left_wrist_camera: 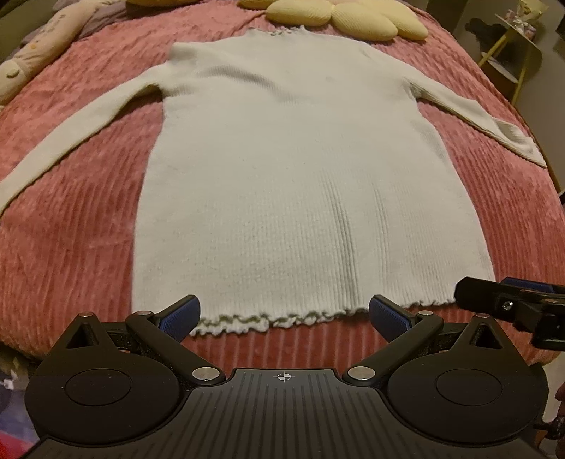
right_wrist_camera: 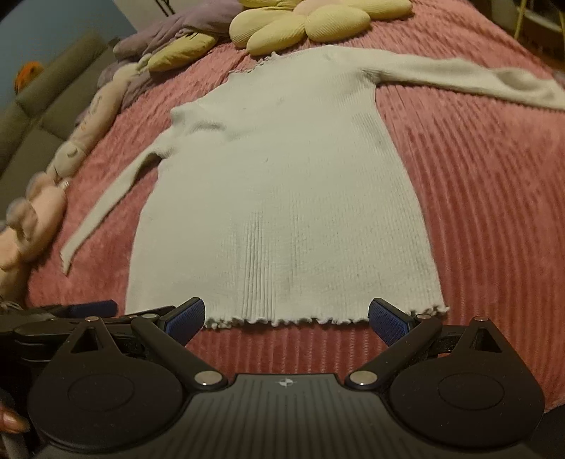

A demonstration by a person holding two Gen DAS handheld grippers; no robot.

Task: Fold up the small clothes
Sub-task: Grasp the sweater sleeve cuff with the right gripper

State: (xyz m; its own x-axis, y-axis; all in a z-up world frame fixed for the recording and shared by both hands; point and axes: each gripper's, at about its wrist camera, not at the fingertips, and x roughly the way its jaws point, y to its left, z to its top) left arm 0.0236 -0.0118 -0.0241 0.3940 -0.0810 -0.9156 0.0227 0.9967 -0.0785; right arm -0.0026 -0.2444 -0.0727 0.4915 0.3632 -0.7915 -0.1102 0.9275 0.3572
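I have the pale ribbed knit long-sleeved top (left_wrist_camera: 300,169) lying flat on the pink corduroy bed cover (left_wrist_camera: 70,226), sleeves splayed, hem at 6 o'clock so my left tool (left_wrist_camera: 284,314) and right tool (right_wrist_camera: 286,316), both spread wide and empty, can reach its frilled corners.

You are looking across a bed covered by a pink ribbed bedspread (left_wrist_camera: 88,219) under dim, warm light. At its far end lies a yellow petal-shaped cushion (left_wrist_camera: 353,17), with purple bedding (right_wrist_camera: 183,24) bunched to its left. A long pale plush toy (right_wrist_camera: 81,137) runs along the left edge. Beyond it stands a grey sofa (right_wrist_camera: 42,95). Far right, a yellow-legged side table (left_wrist_camera: 508,53) stands by the wall.
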